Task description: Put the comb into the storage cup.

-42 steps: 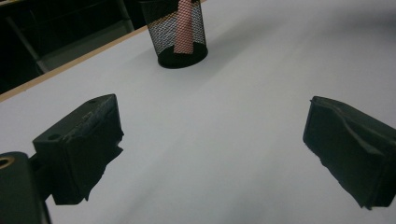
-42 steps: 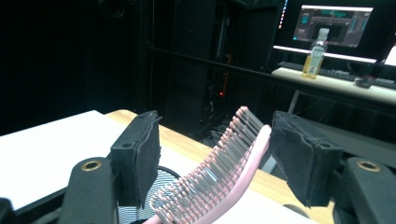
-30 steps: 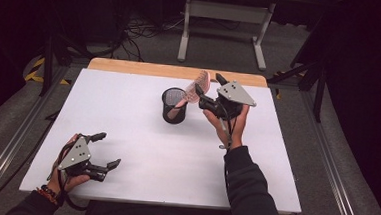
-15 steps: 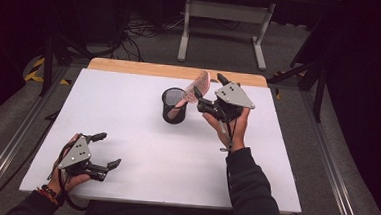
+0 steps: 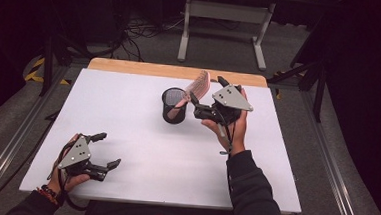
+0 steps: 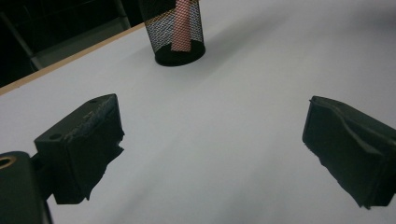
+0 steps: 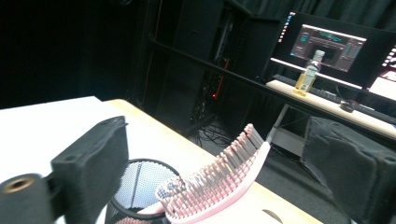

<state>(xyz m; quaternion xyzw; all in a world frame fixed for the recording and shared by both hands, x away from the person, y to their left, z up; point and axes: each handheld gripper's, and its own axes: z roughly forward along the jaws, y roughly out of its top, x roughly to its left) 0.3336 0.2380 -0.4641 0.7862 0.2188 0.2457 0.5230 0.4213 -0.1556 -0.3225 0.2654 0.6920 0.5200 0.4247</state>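
A black mesh cup (image 5: 173, 105) stands on the white table (image 5: 128, 113) toward the back middle. A pink hairbrush (image 5: 198, 84) stands in the cup, handle down, with its bristled head leaning out to the right. My right gripper (image 5: 208, 88) is held just right of the cup, open, its jaws either side of the brush head without touching it. In the right gripper view the hairbrush (image 7: 219, 184) rises from the mesh cup (image 7: 137, 186) between the spread jaws. My left gripper (image 5: 109, 149) rests open near the front left; its view shows the mesh cup (image 6: 177, 30) far ahead.
A wooden strip (image 5: 175, 71) runs along the table's far edge. Behind it stands a grey metal frame (image 5: 223, 24) on the floor. The right gripper view shows a lit monitor (image 7: 331, 44) and a bottle (image 7: 308, 72) on a side desk.
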